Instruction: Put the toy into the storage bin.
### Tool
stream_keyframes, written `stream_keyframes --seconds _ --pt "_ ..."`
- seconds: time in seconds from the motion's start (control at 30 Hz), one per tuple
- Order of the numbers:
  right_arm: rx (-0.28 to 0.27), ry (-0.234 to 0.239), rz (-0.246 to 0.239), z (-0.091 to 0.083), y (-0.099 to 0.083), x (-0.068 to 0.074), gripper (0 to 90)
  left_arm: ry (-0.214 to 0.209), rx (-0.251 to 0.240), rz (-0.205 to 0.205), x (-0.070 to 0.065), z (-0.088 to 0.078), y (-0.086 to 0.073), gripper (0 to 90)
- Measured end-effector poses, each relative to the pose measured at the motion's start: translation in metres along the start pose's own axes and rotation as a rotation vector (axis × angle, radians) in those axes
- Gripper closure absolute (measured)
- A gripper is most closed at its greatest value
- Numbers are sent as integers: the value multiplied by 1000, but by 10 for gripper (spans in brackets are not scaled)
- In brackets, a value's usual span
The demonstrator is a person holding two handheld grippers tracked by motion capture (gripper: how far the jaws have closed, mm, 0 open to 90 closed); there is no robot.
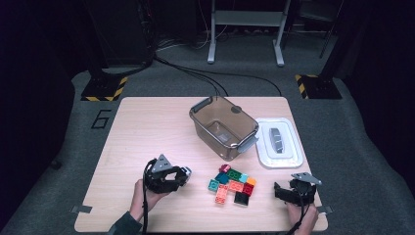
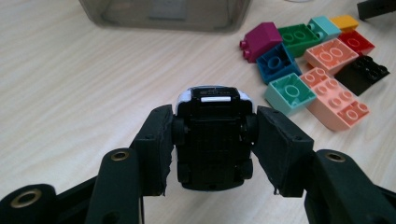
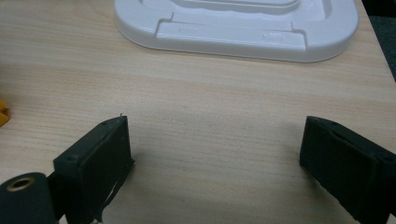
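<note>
Gripping upside-down black toy car (image 2: 212, 135) | left hand-held gripper (image 2: 212, 149) clamped | right hand-held gripper (image 3: 215, 158) wide, empty

A smoky clear plastic box (image 1: 223, 127) stands open on the pale wooden surface (image 1: 142, 127), its white lid (image 1: 279, 142) lying flat just beside it. Nearer the front edge, coloured building bricks (image 1: 233, 183) sit clustered close together.

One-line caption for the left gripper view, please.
Left gripper clamps an upturned toy car above the table, with toy bricks beyond.
</note>
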State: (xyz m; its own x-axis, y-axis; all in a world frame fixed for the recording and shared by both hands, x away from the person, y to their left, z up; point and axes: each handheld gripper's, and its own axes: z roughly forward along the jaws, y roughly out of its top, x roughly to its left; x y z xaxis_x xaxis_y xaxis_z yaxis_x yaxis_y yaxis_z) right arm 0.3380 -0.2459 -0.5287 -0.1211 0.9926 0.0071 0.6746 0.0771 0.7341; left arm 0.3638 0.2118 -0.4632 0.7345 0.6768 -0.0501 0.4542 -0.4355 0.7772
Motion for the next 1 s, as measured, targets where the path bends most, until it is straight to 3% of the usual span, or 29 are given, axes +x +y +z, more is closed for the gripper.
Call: stream_keyframes --seconds 0.3,0.53,1.0 --pt "0 1 -1 0 0 0 80 13 -23 18 13 -4 30 483" --pt "1 -1 1 0 0 0 78 16 -1 33 21 -4 47 483" --pt "1 -2 1 0 0 0 77 38 -39 48 34 -9 94 483"
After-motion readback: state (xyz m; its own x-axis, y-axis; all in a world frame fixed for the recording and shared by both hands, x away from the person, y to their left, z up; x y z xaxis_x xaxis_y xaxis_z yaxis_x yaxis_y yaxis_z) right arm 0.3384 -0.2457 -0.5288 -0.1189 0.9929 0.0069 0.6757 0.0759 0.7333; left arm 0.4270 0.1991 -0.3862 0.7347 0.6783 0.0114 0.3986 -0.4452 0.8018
